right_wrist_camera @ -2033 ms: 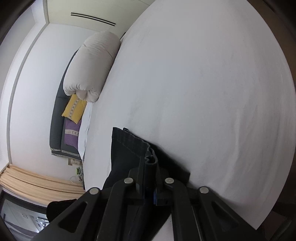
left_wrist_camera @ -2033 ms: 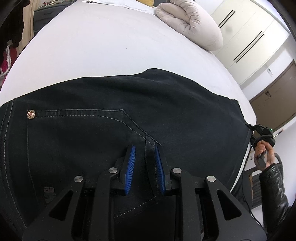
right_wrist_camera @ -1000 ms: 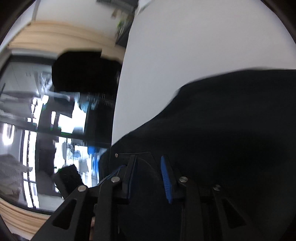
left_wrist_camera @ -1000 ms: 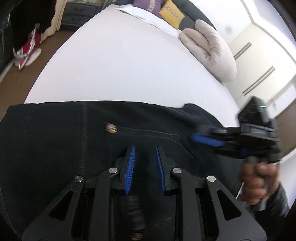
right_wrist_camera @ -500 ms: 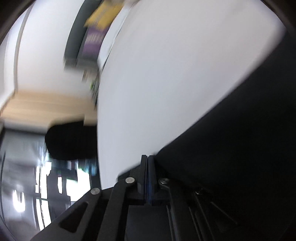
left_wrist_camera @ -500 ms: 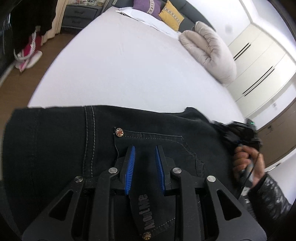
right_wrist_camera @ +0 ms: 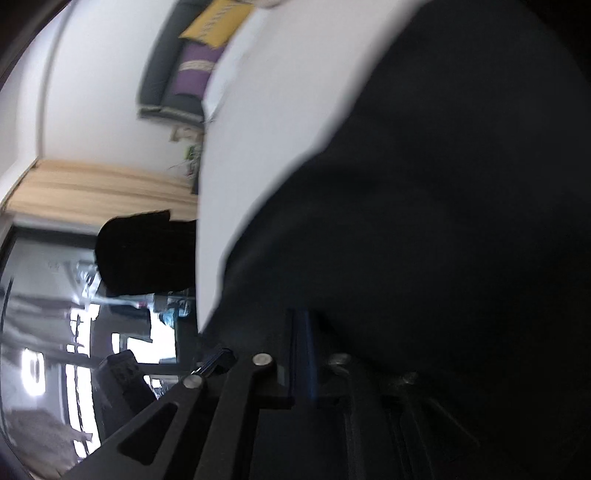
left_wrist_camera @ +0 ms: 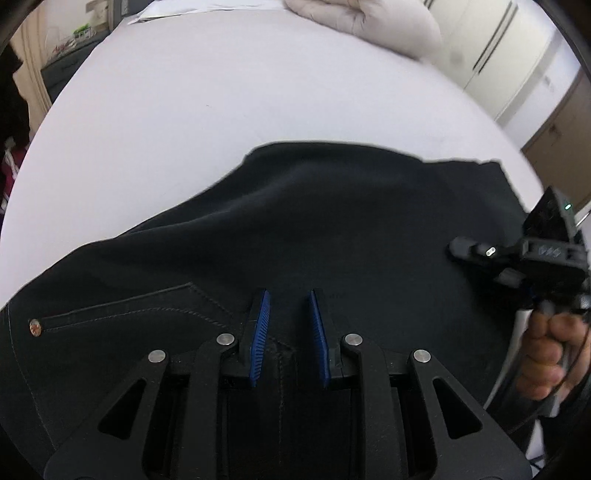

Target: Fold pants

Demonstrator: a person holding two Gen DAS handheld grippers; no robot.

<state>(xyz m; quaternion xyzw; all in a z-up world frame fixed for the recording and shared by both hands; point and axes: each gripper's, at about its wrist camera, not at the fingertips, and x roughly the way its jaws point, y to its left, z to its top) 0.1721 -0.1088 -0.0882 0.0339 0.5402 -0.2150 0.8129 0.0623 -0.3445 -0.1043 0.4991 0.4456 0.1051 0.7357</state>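
Black pants lie spread on the white bed, with a pocket seam and a copper rivet at the far left. My left gripper hovers over the cloth near the pocket's corner. Its blue pads stand a little apart, and only a seam of the flat cloth shows through the gap. My right gripper, in a person's hand, points left over the pants' right part with its fingers together. In the blurred right wrist view the right gripper is shut and the pants fill the right side.
A rolled pale duvet lies at the far end of the bed, with white wardrobe doors behind it. A yellow pillow and a purple one sit on a dark seat. Beige curtains hang by a window.
My left gripper has moved right across the pants, so the rivet now sits far left. My right gripper's jaws, open a second ago, have closed, and it has swung over the pants' right part.
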